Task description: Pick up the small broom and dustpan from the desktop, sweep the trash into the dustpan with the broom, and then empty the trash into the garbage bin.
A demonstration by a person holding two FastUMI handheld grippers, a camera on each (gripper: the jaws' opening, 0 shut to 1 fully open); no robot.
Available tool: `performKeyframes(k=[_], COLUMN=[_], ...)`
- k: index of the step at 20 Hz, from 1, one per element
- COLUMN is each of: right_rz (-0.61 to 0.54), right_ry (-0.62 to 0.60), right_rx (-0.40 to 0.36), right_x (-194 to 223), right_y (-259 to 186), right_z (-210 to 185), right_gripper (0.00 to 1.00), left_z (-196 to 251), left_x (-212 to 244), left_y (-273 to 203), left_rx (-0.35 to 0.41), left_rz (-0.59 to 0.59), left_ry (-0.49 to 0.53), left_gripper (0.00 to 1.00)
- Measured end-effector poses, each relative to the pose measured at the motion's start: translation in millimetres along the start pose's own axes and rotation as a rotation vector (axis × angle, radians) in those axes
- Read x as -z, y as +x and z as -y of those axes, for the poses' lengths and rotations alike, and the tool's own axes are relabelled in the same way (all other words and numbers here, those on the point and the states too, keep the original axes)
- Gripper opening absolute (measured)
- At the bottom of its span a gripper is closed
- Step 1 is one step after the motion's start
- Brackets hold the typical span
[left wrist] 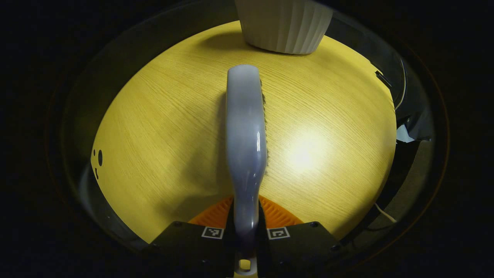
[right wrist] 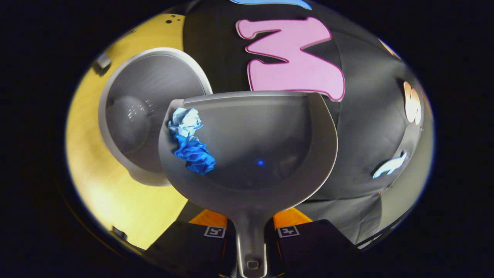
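In the left gripper view my left gripper (left wrist: 245, 231) is shut on the handle of the small pale broom (left wrist: 246, 135), which points away over the yellow wooden desktop (left wrist: 162, 127); dark bristles show along its right edge. In the right gripper view my right gripper (right wrist: 250, 231) is shut on the handle of the grey dustpan (right wrist: 262, 154), held up in the air. A crumpled blue and white wad of trash (right wrist: 190, 142) lies at the pan's left side. Just beyond the pan's left rim stands the open garbage bin (right wrist: 146, 108), seen from above.
A white ribbed pot (left wrist: 283, 25) stands at the far edge of the desktop in the left gripper view. The booth's black cloth wall (right wrist: 366, 127) hangs behind the dustpan. The table edge drops off at the right, with cables there (left wrist: 386, 214).
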State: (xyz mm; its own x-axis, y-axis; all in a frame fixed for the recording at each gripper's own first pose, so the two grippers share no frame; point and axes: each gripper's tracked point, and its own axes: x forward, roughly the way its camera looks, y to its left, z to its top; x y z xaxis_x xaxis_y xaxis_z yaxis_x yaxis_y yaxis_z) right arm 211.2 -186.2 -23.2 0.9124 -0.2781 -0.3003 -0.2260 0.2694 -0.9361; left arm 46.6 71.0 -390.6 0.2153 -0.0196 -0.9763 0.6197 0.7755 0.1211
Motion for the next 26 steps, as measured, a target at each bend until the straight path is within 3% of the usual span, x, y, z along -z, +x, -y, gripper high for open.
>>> performKeyframes(k=[6,16,26], right_rz=[0.039,0.025,-0.072], right_ry=[-0.113,-0.045,0.597], right_rx=[0.016,0.004,-0.233], right_x=[2,2,18], right_y=[5,5,-9], right_z=[13,18,-2], right_gripper=[0.33,0.34,0.34], left_z=[0,1,0], left_x=[0,0,0], left_y=[0,1,2], left_rx=[-0.003,-0.001,0.000], left_rz=[0.001,0.003,0.002], left_ry=[0.001,0.001,0.006], left_gripper=[0.27,0.27,0.27])
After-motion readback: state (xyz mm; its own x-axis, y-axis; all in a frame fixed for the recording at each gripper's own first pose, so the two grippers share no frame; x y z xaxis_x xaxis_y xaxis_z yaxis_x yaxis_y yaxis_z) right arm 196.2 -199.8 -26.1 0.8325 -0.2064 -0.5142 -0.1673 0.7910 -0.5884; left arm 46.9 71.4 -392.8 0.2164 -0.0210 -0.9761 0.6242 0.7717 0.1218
